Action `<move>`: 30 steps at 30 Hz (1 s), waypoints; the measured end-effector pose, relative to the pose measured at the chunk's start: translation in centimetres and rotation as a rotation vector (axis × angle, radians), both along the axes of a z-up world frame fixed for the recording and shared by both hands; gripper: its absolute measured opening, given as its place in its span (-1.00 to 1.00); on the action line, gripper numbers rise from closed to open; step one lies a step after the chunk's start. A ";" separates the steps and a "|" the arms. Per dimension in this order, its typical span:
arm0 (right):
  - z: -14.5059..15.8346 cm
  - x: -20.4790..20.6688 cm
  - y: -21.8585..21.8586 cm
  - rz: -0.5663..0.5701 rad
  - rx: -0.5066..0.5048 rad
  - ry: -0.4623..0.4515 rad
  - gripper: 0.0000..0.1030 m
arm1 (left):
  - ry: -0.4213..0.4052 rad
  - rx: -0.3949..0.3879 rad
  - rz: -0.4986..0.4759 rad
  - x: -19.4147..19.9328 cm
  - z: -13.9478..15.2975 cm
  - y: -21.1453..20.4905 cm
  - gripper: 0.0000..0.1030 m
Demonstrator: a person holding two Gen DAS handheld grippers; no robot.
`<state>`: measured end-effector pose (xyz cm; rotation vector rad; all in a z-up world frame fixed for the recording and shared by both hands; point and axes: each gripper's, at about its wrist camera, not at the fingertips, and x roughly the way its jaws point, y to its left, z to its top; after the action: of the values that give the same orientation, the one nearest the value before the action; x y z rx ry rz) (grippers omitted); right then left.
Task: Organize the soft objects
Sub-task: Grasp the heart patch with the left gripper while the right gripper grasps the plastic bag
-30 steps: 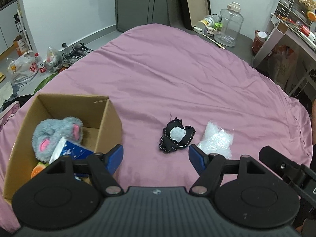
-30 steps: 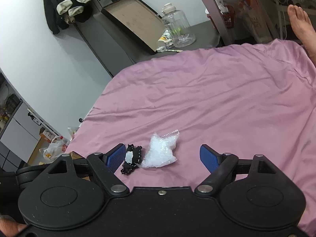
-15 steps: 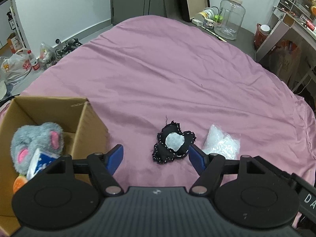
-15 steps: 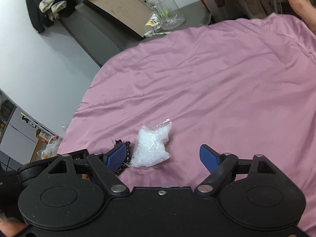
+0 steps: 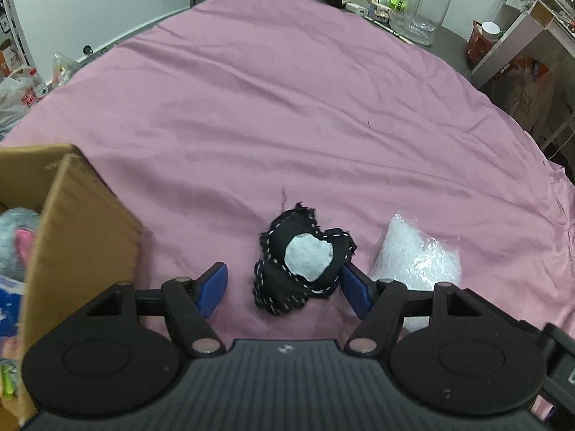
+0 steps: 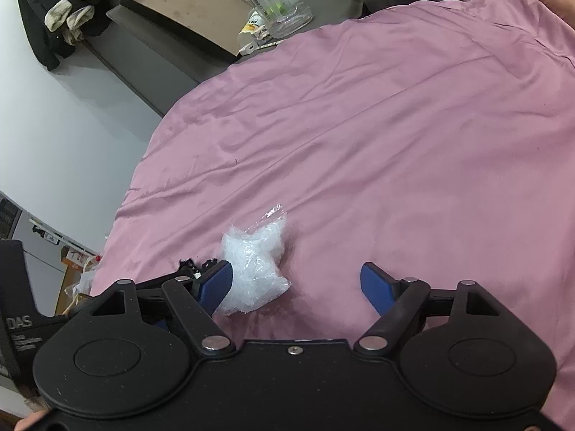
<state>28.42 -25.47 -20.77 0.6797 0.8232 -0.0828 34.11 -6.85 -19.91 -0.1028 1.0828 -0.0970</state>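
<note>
On a pink bedsheet (image 5: 287, 107), the left gripper (image 5: 284, 289) straddles a black stitched pouch (image 5: 300, 264), jaws closing, right pad at its edge, no grip yet. Beside it, the right gripper (image 6: 296, 285) closes around a clear plastic bag (image 6: 255, 269), left pad touching.

Both grippers, left gripper (image 5: 284, 289) & right gripper (image 6: 296, 285), look alike: matte black bodies w/ two round discs, silver pivot screws, blue finger pads (image 5: 212, 289), ribbed top on the left, white "DAS" lettering on its side.
</note>
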 end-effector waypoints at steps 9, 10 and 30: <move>-0.3 1.0 1.0 0.020 0.021 -0.024 0.44 | -0.029 -0.042 -0.024 0.1 0.0 -0.1 -0.33; -0.4 1.1 1.2 0.025 0.017 -0.021 0.43 | -0.026 -0.052 -0.021 0.1 0.1 0.1 -0.35; 1.0 -1.0 1.9 0.098 -0.049 -0.009 -0.36 | -0.094 -0.077 0.036 -2.2 5.2 3.2 -0.37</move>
<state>27.47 -23.62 -19.72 0.5927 0.8424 -0.0116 31.95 -3.64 -14.74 -0.1849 0.9832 -0.1105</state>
